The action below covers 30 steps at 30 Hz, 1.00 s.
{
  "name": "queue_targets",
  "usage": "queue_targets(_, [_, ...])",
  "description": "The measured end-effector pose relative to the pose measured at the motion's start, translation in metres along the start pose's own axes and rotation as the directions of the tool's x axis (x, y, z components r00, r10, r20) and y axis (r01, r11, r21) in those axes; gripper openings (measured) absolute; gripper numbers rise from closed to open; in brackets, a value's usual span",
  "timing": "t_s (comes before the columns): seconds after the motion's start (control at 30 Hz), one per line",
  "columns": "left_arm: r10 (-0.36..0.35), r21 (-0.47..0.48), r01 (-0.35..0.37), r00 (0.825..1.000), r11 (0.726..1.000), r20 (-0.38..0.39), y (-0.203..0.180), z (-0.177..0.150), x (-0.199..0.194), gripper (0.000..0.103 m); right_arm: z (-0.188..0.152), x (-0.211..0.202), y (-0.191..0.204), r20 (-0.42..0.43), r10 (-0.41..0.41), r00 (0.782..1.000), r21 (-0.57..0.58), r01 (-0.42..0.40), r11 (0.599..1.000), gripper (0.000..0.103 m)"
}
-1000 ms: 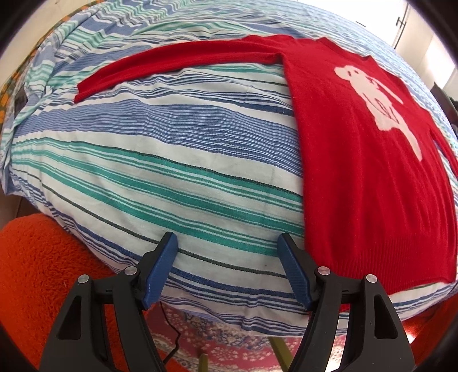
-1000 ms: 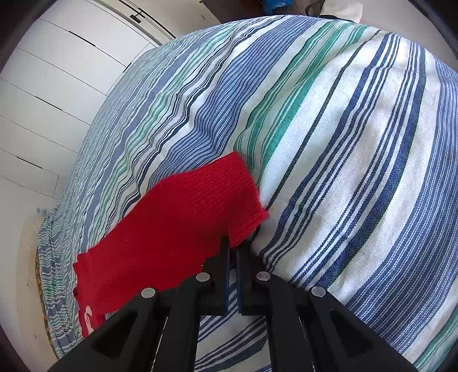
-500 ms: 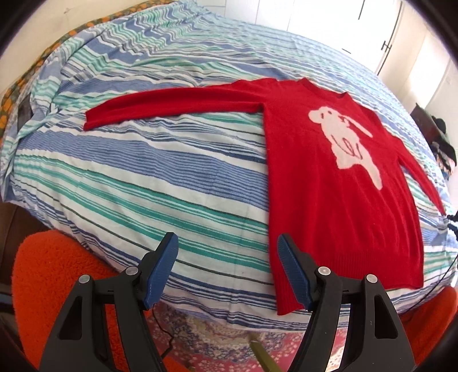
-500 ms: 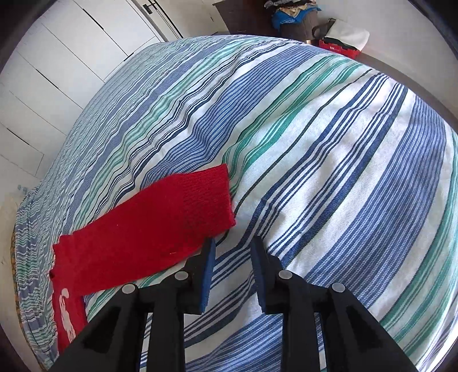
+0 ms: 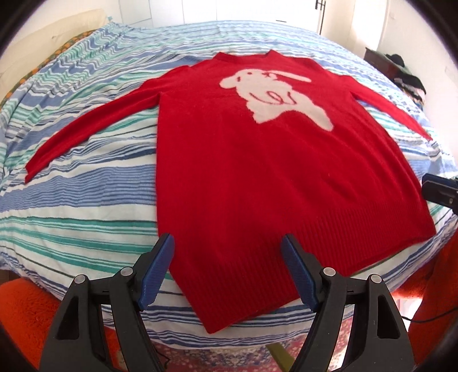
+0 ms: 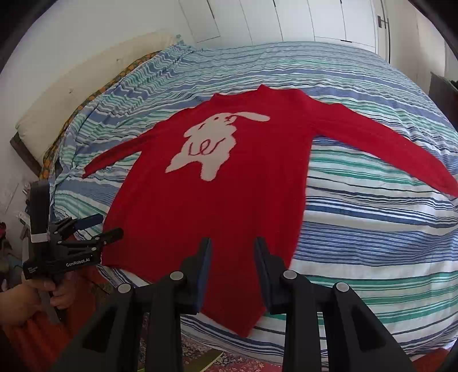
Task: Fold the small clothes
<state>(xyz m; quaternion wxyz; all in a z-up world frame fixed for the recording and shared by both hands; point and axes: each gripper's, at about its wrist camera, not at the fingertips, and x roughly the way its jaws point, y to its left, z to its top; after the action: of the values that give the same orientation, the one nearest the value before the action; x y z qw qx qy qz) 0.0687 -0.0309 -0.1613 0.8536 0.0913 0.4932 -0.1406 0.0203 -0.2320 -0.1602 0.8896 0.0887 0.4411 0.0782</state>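
Observation:
A red sweater (image 5: 257,160) with a white dog on its front lies flat and face up on the striped bed, both sleeves spread out; it also shows in the right wrist view (image 6: 217,200). My left gripper (image 5: 227,266) is open and empty, just in front of the hem near its left corner. It also shows at the left of the right wrist view (image 6: 97,227). My right gripper (image 6: 232,263) is open and empty, over the hem near its right corner. Its tip shows at the right edge of the left wrist view (image 5: 440,191).
The bed cover (image 5: 86,206) has blue, green and white stripes and drops off at the near edge. An orange fuzzy seat (image 5: 25,320) and a patterned rug (image 5: 217,360) lie below. White wardrobe doors (image 6: 315,20) stand behind the bed.
The right gripper opened, let go of the right sleeve cuff and moved back to the hem. The left gripper swung right, from the bare bed edge to the sweater's hem.

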Motion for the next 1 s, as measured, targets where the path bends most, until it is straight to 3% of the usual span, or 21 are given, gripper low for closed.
queue_targets(0.13, [-0.019,-0.035,0.017,0.997,0.999,-0.076,0.01,-0.014,0.012,0.086,-0.042,0.056,0.012,-0.174,-0.087,0.981,-0.022,0.084,0.996,0.031])
queue_targets(0.2, [-0.034,-0.052,0.03,0.996,0.998,-0.079,0.013,-0.013,0.013,0.087,-0.049,0.054,-0.002,-0.137,-0.049,0.989,0.042,0.055,0.998,0.031])
queue_targets(0.3, [-0.024,-0.046,0.02,0.995,0.999,-0.092,0.011,-0.013,0.016,0.09,-0.048,0.051,-0.014,-0.146,-0.003,0.989,0.134,0.022,0.991,0.031])
queue_targets(0.47, [-0.014,-0.047,0.009,0.994,0.999,-0.108,0.011,-0.015,0.018,0.093,-0.049,0.056,-0.003,-0.136,-0.065,0.989,0.082,0.076,0.994,0.031])
queue_targets(0.8, [0.017,-0.09,-0.027,0.994,0.996,-0.11,0.03,-0.025,-0.001,0.095,-0.05,0.054,-0.002,-0.138,-0.075,0.988,0.1,0.09,0.991,0.032])
queue_targets(0.97, [0.034,-0.154,-0.043,0.998,0.987,-0.057,0.05,-0.025,-0.023,0.095,-0.055,0.04,0.004,-0.153,-0.071,0.986,0.113,0.089,0.99,0.044])
queue_targets(1.0, [0.042,-0.165,-0.049,0.998,0.985,-0.045,0.054,-0.026,-0.028,0.095,-0.056,0.033,0.008,-0.136,-0.082,0.987,0.103,0.096,0.99,0.052])
